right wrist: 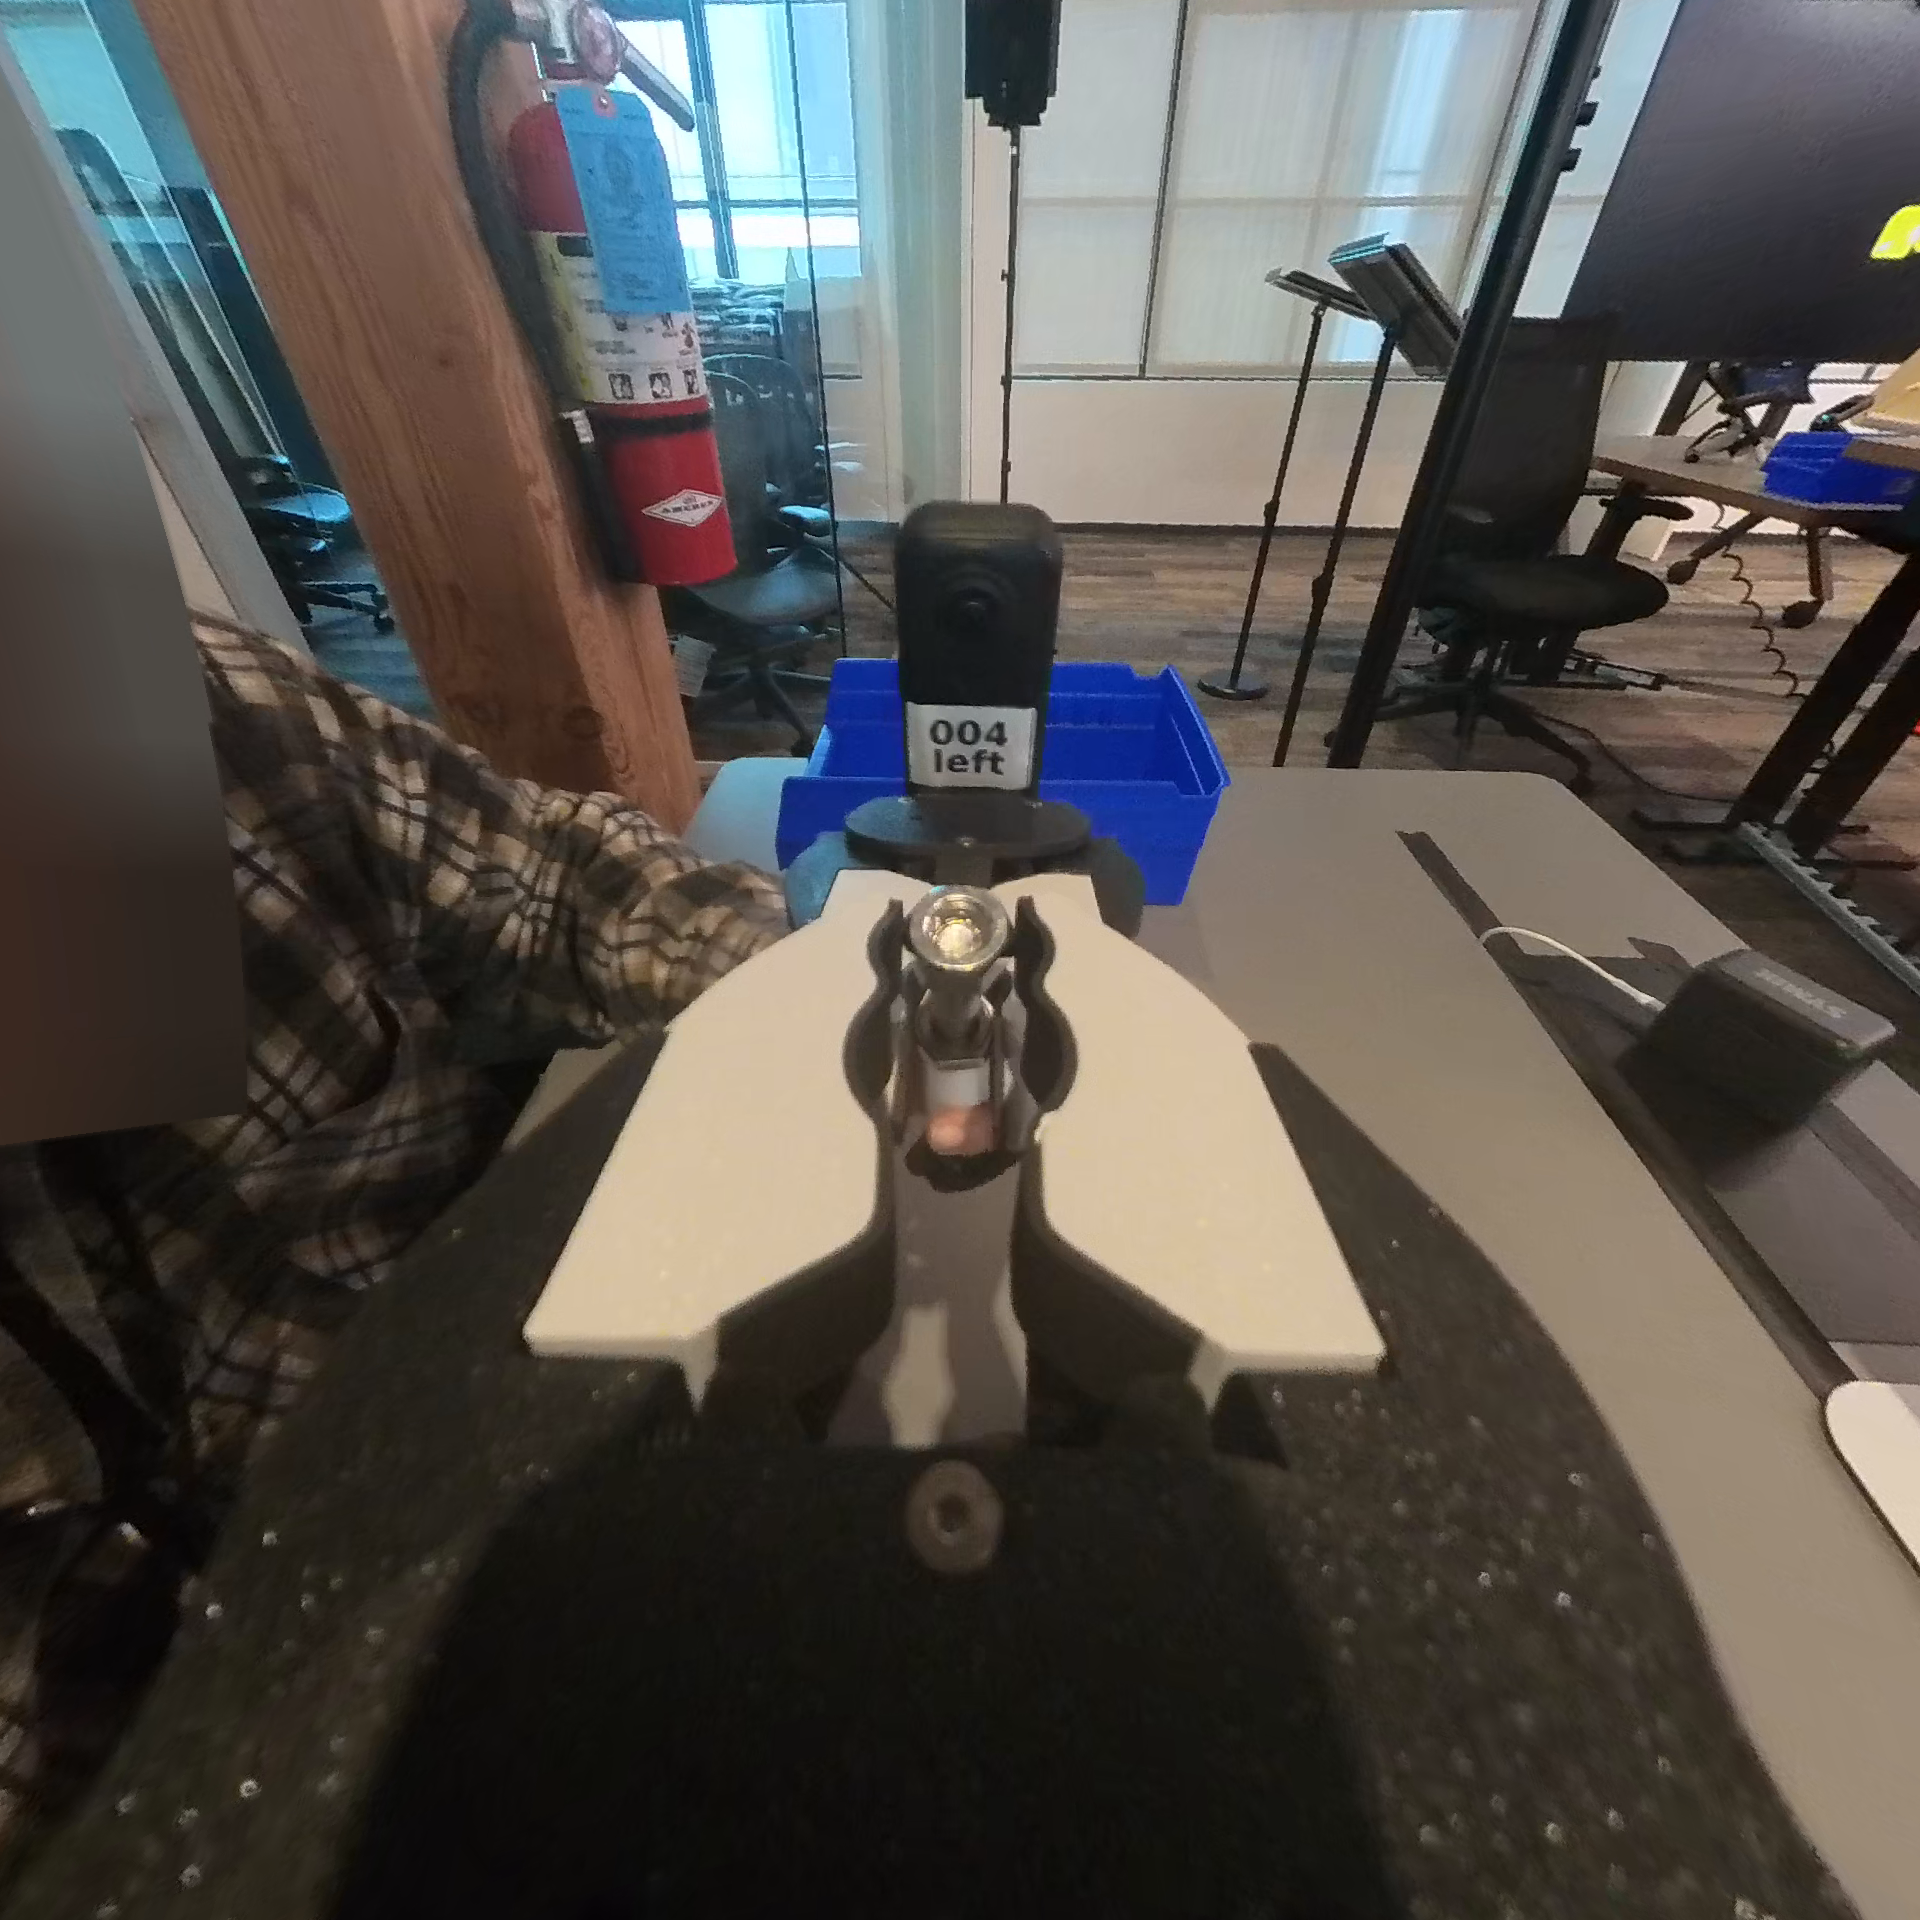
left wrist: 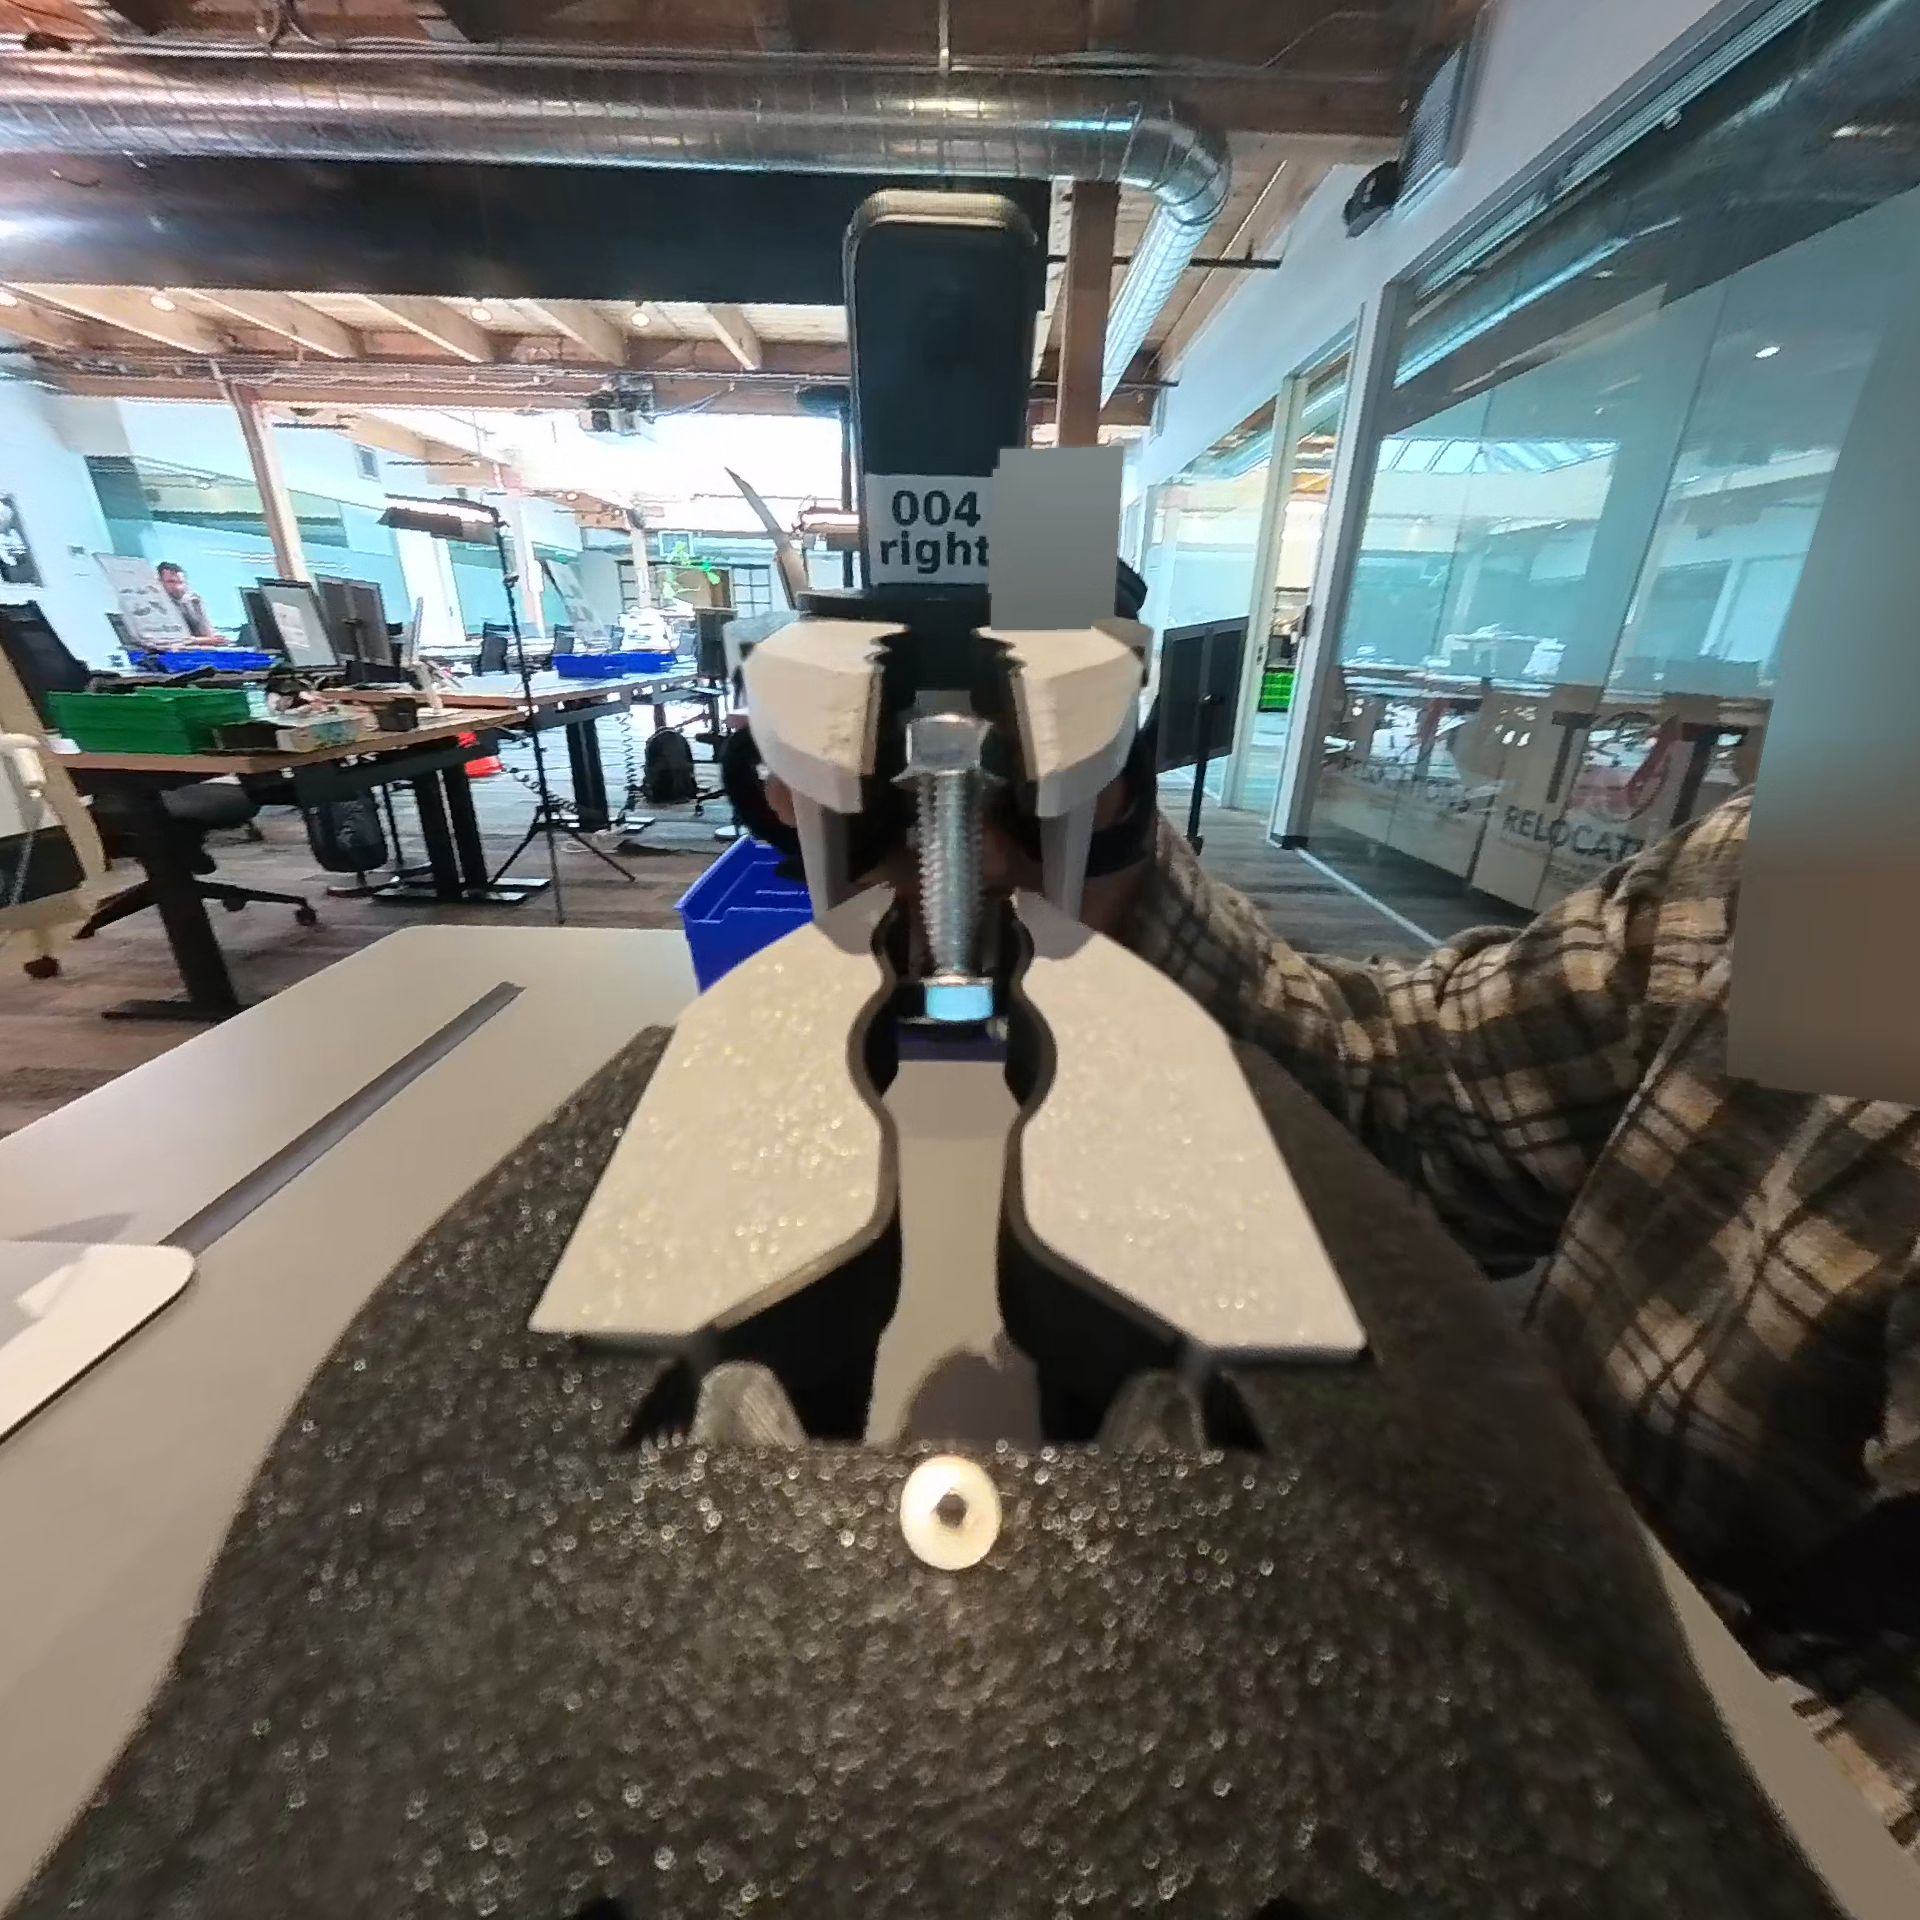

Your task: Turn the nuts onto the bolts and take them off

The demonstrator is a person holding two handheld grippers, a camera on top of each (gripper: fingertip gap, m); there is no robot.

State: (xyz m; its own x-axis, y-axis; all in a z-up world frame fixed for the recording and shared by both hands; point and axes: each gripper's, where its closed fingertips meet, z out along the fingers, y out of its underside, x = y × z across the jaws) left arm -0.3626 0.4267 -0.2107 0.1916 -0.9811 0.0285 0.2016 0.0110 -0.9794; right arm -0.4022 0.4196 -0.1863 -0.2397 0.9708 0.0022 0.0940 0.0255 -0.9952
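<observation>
A silver bolt (left wrist: 943, 862) spans the gap between my two grippers, which face each other above the grey table (left wrist: 312, 1091). My left gripper (left wrist: 951, 982) is shut on the hex nut (left wrist: 954, 1003), which sits on the bolt's threaded end. My right gripper (left wrist: 943, 732) is shut on the bolt's head (left wrist: 943, 746). In the right wrist view my right gripper (right wrist: 956, 935) grips the socket head (right wrist: 956, 925), and the nut (right wrist: 956, 1081) shows through the gap between its fingers. The left gripper's black camera body (right wrist: 977, 613) stands just beyond.
A blue bin (right wrist: 1132, 769) stands at the table's far edge behind the grippers. A black box with a white cable (right wrist: 1756, 1029) lies to the right. A white flat device (left wrist: 73, 1320) lies at the left. A plaid sleeve (left wrist: 1455, 1039) reaches in beside the grippers. Both grippers' tips are close together, under 4 cm apart.
</observation>
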